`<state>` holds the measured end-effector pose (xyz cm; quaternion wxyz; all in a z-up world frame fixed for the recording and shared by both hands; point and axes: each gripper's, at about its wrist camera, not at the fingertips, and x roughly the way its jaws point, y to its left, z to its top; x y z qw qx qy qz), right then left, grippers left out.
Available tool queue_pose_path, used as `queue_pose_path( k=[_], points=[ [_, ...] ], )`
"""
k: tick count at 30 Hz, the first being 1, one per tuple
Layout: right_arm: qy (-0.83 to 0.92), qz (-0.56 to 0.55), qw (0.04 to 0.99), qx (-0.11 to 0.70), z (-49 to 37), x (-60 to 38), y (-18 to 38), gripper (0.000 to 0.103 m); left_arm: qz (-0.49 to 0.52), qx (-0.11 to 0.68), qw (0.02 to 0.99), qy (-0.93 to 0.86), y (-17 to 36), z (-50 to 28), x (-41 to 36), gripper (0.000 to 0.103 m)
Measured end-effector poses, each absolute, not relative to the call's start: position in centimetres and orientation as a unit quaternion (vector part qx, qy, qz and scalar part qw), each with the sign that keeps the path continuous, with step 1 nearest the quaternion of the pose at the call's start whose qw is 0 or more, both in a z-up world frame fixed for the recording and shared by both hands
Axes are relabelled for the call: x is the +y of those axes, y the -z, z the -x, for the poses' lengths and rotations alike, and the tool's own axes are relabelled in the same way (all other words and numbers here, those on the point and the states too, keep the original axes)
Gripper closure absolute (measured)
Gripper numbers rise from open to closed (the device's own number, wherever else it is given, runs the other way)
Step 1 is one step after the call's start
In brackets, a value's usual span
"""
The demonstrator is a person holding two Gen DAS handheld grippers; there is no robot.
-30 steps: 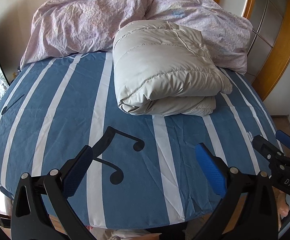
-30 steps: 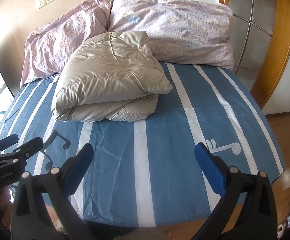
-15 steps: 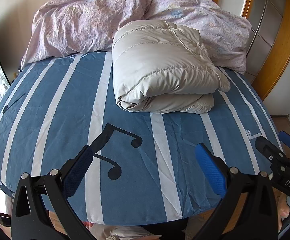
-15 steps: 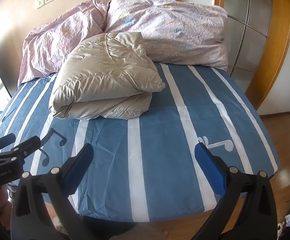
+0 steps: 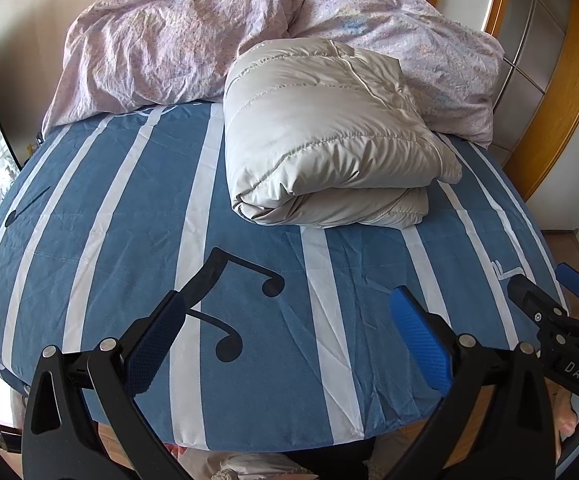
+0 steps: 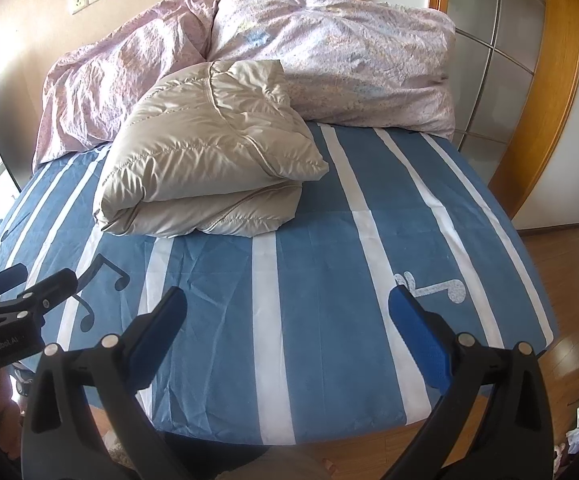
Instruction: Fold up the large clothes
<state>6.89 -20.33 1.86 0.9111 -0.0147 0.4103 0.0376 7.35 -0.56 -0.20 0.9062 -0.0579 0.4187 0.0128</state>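
Observation:
A beige quilted down jacket (image 5: 329,140) lies folded into a thick bundle on the far half of the bed, also in the right wrist view (image 6: 209,160). My left gripper (image 5: 285,340) is open and empty, held above the near edge of the bed, well short of the jacket. My right gripper (image 6: 285,336) is open and empty too, over the near edge, to the right of the left one. Each gripper shows at the side of the other's view: the right gripper (image 5: 561,300) and the left gripper (image 6: 29,284).
The bed has a blue sheet (image 5: 129,208) with white stripes and music notes. A crumpled lilac duvet (image 5: 177,40) is heaped at the head, touching the jacket's far side. A wooden-framed wardrobe (image 6: 529,60) stands to the right. Wooden floor (image 6: 561,280) lies beyond the bed's right edge.
Both grippers have drawn back from the bed, so the jacket looks farther away and more of the bed's near edge shows. Both stay open. The jacket has not moved.

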Motion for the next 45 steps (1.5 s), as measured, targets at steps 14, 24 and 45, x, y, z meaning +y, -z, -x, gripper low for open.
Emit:
queue_pose_path(
  k=[14, 24, 45],
  points=[
    [-0.042, 0.015, 0.909, 0.415, -7.26, -20.30, -1.50, 0.002, 0.055, 0.421, 0.905, -0.013, 0.34, -7.49, -0.40, 0.001],
    [-0.044, 0.015, 0.908, 0.416, -7.27, -20.04, -1.33, 0.002, 0.058, 0.423, 0.904, -0.011, 0.40, -7.58, -0.36, 0.001],
    [-0.045, 0.017, 0.909, 0.414, -7.58, -19.98, -1.50, 0.002, 0.059, 0.421, 0.905, -0.014, 0.43, -7.43, -0.22, 0.001]
  ],
)
